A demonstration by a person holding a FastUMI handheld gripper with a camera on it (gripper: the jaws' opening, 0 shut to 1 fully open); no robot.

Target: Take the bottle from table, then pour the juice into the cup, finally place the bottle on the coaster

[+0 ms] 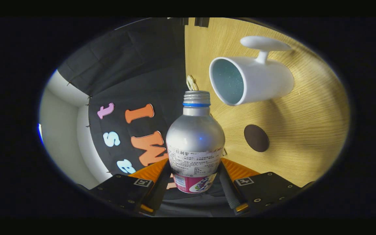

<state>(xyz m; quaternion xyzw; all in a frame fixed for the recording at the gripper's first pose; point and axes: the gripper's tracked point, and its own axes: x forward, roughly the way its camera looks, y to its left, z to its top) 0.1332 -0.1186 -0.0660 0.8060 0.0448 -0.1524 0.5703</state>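
- The gripper (194, 178) has its two fingers pressed on the lower body of the bottle (195, 143), one finger on each side, so it is clamped on the bottle.
- The bottle is silver metal with a printed label on its lower half and a pink band at the bottom. It stands out straight between the fingers, with its neck pointing away from the gripper.
- The neck of the bottle shows a bare screw thread with a blue ring just under it, and the mouth has no cap on it.
- The whole view is turned on its side, so the wooden table (305, 130) stands like a wall on one side of the bottle, and the bottle is tilted far over relative to the table.
- The coaster (256, 138), a dark round disc, lies on the table beside the bottle's shoulder, apart from it.
- The cup (251, 80) is white with a handle and a pale blue-green inside. It stands on the table beyond the coaster, near the bottle's mouth but not touching it, and its open mouth faces toward the bottle's neck.
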